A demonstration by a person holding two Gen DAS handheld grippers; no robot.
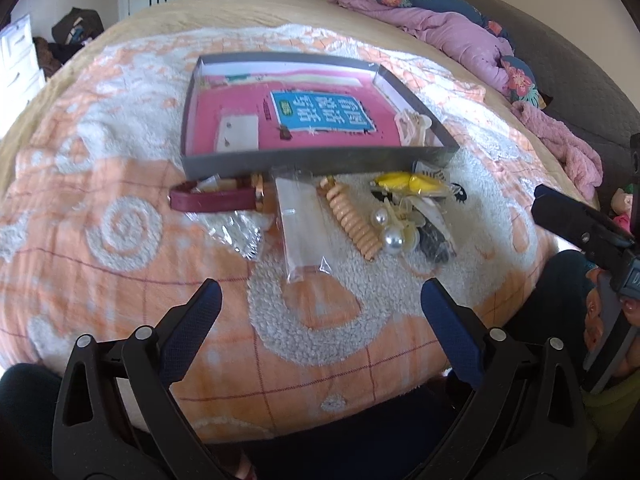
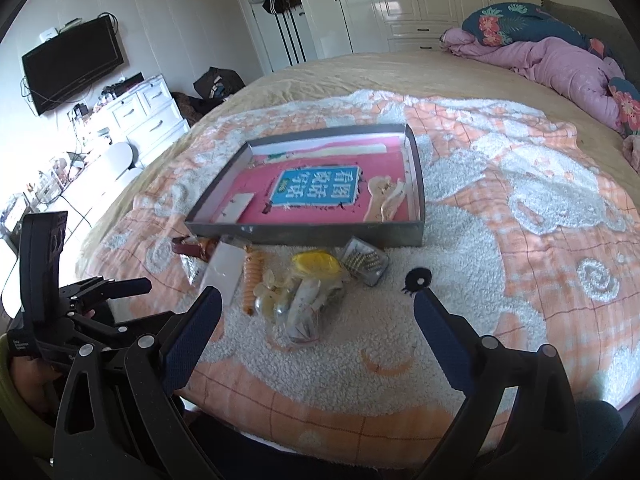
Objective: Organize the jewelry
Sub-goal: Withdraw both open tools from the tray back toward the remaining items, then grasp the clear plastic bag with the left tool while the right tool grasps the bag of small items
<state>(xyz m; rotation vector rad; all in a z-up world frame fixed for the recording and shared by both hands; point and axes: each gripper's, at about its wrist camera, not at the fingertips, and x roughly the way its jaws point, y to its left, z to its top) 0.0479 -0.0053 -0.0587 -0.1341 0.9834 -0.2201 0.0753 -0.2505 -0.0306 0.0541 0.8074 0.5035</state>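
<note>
A grey shallow box [image 1: 320,160] [image 2: 304,230] with a pink and blue printed floor lies on the blanket. It holds a cream necklace [image 1: 412,128] [image 2: 386,198] and a white earring card [image 1: 236,132] [image 2: 238,208]. In front of it lie a maroon strap [image 1: 212,200], a clear packet [image 1: 300,228] [image 2: 224,272], an orange spiral band [image 1: 354,220] [image 2: 253,280], pearl earrings [image 1: 390,236], a yellow piece [image 1: 404,182] [image 2: 314,264] and bagged items [image 2: 308,312]. My left gripper [image 1: 320,300] is open and empty, just short of the packet. My right gripper [image 2: 316,312] is open and empty over the bagged items.
The orange and white fleece blanket [image 1: 120,260] [image 2: 520,240] covers the bed. A pink quilt with floral pillows [image 1: 460,36] [image 2: 560,64] lies at the far right. A small black disc [image 2: 417,279] lies on the blanket. A white dresser [image 2: 140,116] and TV [image 2: 72,68] stand left.
</note>
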